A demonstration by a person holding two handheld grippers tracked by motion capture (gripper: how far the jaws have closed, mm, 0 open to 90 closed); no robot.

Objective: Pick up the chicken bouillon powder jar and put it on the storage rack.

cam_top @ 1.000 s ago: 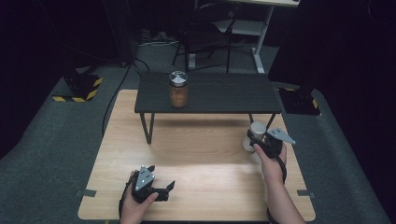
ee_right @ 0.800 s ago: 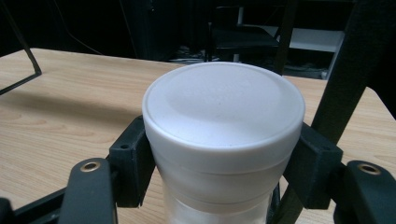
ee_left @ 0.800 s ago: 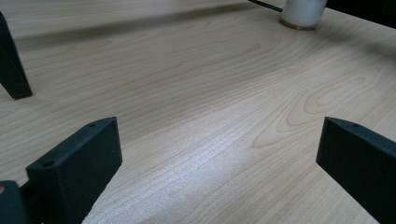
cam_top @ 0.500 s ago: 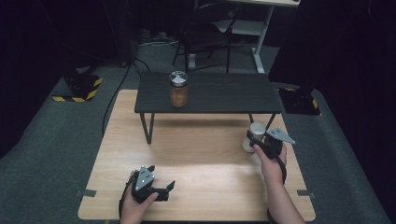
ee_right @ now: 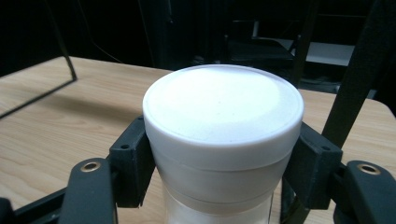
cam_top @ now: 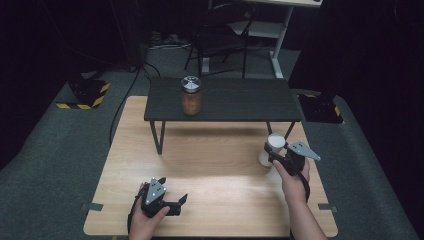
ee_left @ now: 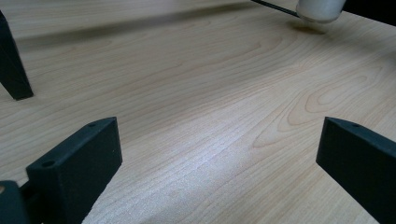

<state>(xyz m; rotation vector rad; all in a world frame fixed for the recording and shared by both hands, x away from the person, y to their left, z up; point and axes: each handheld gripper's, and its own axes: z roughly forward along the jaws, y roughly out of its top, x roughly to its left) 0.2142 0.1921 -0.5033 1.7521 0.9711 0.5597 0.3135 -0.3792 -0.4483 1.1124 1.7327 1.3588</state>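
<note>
Right hand-held gripper (ee_right: 219, 186) clamps white jar (ee_right: 222, 135) (upright).

A jar (cam_top: 191, 96) stands on the low bench (cam_top: 235, 100); a white container (cam_top: 272, 148) sits right, before it.

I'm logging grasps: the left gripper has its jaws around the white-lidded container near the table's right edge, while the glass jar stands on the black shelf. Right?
Wrong gripper. The right gripper has its jaws on either side of the white-lidded container, as the right gripper view shows. The left gripper sits open over bare wood. The glass jar does stand on the black shelf.
</note>
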